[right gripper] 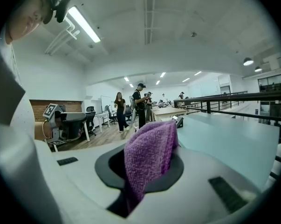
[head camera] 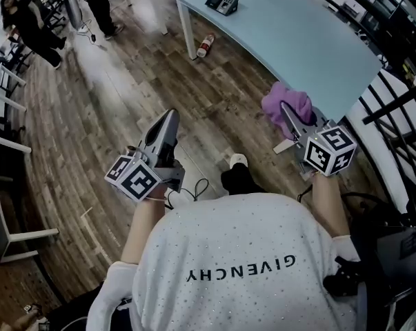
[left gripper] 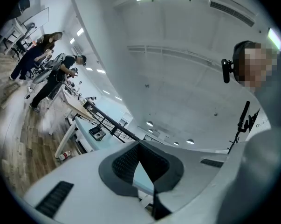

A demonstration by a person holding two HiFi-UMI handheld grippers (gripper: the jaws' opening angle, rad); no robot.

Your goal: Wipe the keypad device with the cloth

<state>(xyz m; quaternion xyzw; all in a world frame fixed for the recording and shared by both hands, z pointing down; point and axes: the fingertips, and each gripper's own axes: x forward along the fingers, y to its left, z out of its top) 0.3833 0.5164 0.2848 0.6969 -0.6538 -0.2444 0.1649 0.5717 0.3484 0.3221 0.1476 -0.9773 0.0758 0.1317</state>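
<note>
The keypad device [head camera: 222, 1], dark with a small screen, lies at the far end of a pale blue table [head camera: 311, 43]. It shows small in the left gripper view [left gripper: 97, 133] and just past the cloth in the right gripper view [right gripper: 178, 121]. My right gripper [head camera: 285, 110] is shut on a purple cloth [head camera: 288, 98], held in the air near the table's near edge; the cloth [right gripper: 147, 155] bulges up from between the jaws. My left gripper [head camera: 167, 119] hangs over the wooden floor, shut and holding nothing [left gripper: 141, 147]. Both grippers are far from the device.
A bottle [head camera: 205, 45] lies on the floor by a table leg. People [head camera: 28, 23] stand at the far left among desks and chairs. A black railing [head camera: 401, 105] runs along the right. A white desk frame [head camera: 4, 205] stands at the left edge.
</note>
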